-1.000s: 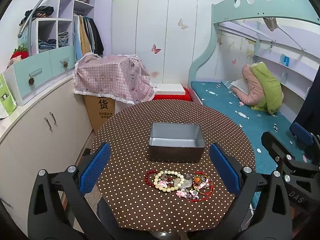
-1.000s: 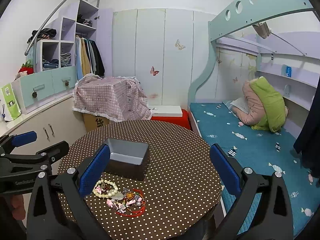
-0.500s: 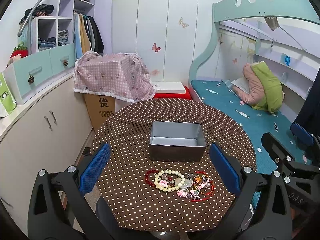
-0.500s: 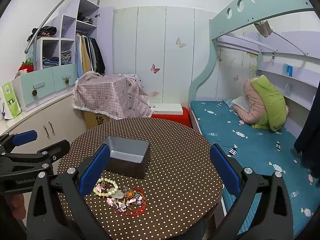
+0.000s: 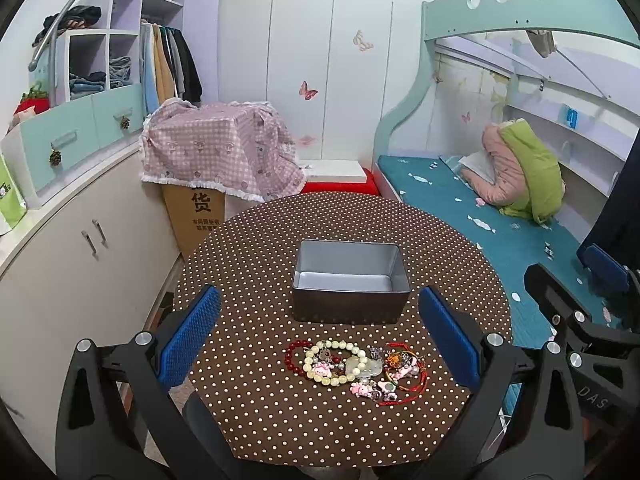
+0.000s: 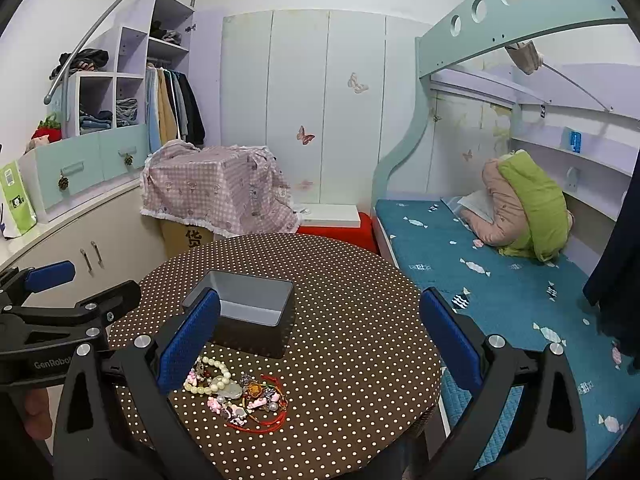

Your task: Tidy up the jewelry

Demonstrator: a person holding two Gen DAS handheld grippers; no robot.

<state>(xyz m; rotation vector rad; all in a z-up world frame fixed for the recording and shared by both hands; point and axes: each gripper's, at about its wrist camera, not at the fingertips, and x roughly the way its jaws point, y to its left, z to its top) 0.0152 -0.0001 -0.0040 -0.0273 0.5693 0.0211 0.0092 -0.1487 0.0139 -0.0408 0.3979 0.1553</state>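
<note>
Lying on desk (image 5: pixel 256 412) near edge: jewelry (image 5: pixel 356 368), heap long left-right, straight ahead between left tongs (image 5: pixel 320 340) fingers. Left tongs released, centred on heap, nearer. Right tongs (image 6: pixel 320 344) released too, heap low-left of them. Tin (image 5: pixel 350 286) just beyond heap, empty, mouth up. Nothing between tongs and heap.

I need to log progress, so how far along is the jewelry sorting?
Nothing looks done: the metal box looks empty. Nothing is in hand; the left gripper and right gripper both have open jaws. Left: the whole jewelry pile lies on the table.
</note>
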